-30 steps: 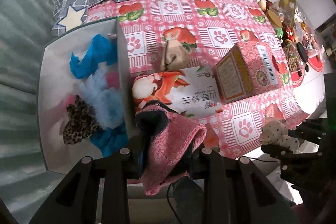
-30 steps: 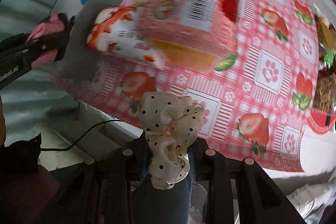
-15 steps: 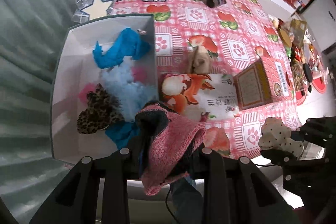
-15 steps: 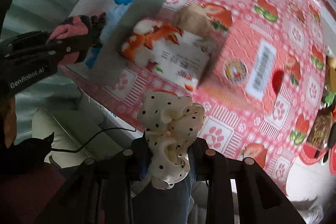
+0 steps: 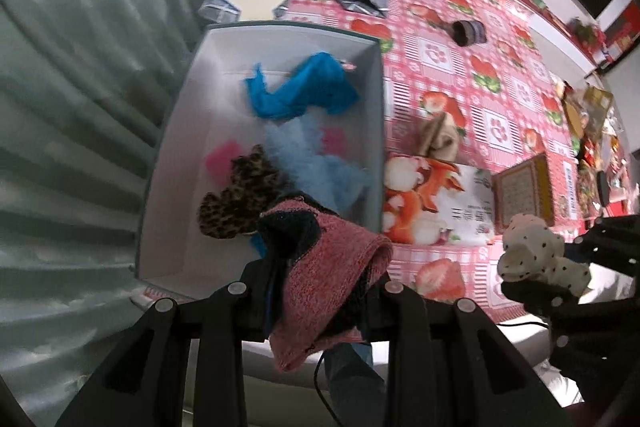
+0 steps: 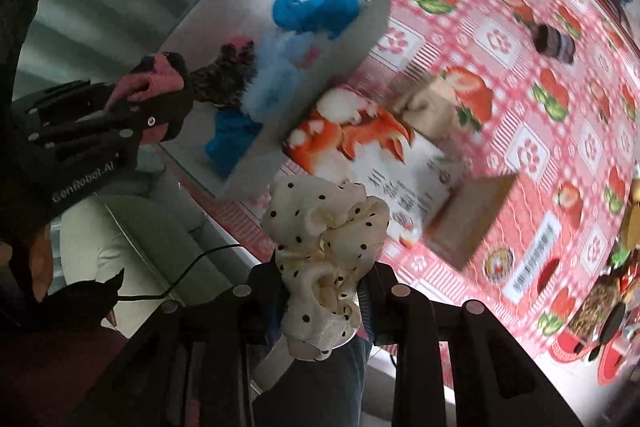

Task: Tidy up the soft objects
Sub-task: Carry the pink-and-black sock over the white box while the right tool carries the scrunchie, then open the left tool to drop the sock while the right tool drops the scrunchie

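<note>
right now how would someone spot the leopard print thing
Find the white box at the edge of the pink strawberry tablecloth. Inside, the leopard piece lies beside fluffy pale blue fabric; it alone is brown with dark spots.

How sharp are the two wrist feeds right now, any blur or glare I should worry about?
Left wrist view: fairly sharp; the white box and pink cloth read clearly, fisheye bending the edges, dark corners. Right wrist view: the tablecloth and cardboard box are motion-smeared, while the dotted scrunchie stays crisp; no strong glare in either.
</note>
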The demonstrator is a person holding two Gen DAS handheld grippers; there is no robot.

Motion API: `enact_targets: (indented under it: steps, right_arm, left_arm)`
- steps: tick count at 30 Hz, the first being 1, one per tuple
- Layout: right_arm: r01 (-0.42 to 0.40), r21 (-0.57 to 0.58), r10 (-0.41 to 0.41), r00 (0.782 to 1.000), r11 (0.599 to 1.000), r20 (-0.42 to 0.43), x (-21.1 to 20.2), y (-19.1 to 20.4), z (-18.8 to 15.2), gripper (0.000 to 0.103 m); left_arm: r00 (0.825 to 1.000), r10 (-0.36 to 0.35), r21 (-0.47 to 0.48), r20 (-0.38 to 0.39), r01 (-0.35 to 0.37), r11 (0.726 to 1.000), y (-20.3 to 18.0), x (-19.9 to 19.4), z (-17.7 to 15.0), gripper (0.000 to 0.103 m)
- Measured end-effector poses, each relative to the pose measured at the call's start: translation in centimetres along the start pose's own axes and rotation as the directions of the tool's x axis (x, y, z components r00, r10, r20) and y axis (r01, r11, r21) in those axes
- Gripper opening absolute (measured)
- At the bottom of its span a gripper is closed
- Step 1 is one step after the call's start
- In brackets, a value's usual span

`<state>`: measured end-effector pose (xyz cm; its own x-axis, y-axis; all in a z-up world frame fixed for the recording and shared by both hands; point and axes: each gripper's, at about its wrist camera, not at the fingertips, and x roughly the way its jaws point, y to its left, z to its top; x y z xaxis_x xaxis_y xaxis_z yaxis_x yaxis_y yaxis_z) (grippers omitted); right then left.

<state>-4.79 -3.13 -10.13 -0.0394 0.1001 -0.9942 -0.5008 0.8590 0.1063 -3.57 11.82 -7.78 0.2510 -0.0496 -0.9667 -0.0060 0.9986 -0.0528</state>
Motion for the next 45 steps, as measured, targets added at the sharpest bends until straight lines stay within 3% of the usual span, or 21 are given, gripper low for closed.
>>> enact_targets:
  steps: [20, 33, 45]
  right_arm:
    - [-0.073, -0.062, 0.074, 0.997, 0.995, 0.007, 0.2, 3.4, 6.3, 0.031]
    - [-0.118, -0.06, 0.119, 0.993, 0.991, 0.003, 0.5, 4.9, 9.4, 0.032]
    - [-0.131, -0.061, 0.13, 0.991, 0.99, -0.017, 1.2, 5.1, 10.0, 0.032]
  left_arm:
    - [0.998, 0.057, -0.155, -0.028, -0.061, 0.986, 5.4, 0.6, -0.5, 0.033]
    - [0.997, 0.071, -0.173, -0.036, -0.076, 0.982, 5.9, 1.1, 0.0, 0.034]
    - [0.997, 0.068, -0.175, -0.046, -0.075, 0.982, 6.0, 1.7, 0.2, 0.034]
